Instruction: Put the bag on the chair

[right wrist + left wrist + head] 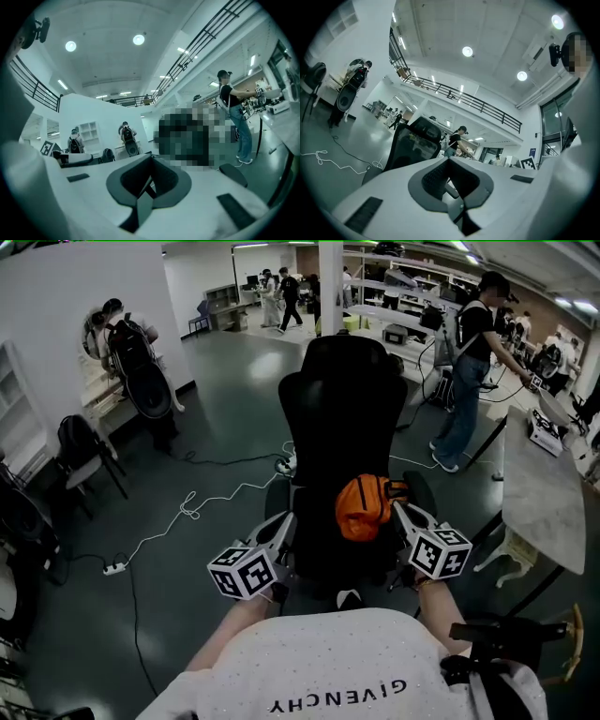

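A black high-backed office chair (339,442) stands right in front of me. An orange bag (362,508) hangs in front of its backrest, just above the seat. My right gripper (398,507) is shut on the bag's strap at the bag's right side. In the right gripper view the jaws (145,197) are shut on a thin grey strip, and the bag itself is out of sight. My left gripper (284,521) hovers by the chair's left edge, shut and holding nothing. Its own view shows the chair (412,145) beyond the shut jaws (457,201).
A light table (544,488) stands to the right, with a person (469,371) working beyond it. White and black cables (187,512) and a power strip (114,568) lie on the floor to the left. Another chair (80,451) and people (131,352) are at far left.
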Demonstrator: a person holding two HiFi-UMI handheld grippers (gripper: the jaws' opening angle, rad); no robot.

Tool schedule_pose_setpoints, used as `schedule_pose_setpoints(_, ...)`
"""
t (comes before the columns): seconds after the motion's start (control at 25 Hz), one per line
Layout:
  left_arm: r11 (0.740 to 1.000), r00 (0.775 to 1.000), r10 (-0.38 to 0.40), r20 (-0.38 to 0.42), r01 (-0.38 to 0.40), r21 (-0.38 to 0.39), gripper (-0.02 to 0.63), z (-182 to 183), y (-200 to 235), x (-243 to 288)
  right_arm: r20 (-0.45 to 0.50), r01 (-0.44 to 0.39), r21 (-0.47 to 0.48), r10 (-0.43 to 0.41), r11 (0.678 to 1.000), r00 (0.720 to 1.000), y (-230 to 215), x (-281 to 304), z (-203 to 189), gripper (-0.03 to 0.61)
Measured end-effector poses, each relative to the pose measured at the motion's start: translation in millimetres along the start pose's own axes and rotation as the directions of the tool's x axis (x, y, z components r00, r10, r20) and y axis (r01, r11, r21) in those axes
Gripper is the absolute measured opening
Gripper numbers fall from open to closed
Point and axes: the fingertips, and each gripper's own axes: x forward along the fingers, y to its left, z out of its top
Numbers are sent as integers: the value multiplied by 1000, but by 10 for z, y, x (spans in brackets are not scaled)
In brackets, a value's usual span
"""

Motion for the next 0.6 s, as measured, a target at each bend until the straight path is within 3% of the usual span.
schedule_pose_setpoints(0.6, 999, 1000, 26, 13, -25, -29, 2, -219, -147, -302, -71, 40, -23, -42, 999, 997, -2, -347, -302, -1)
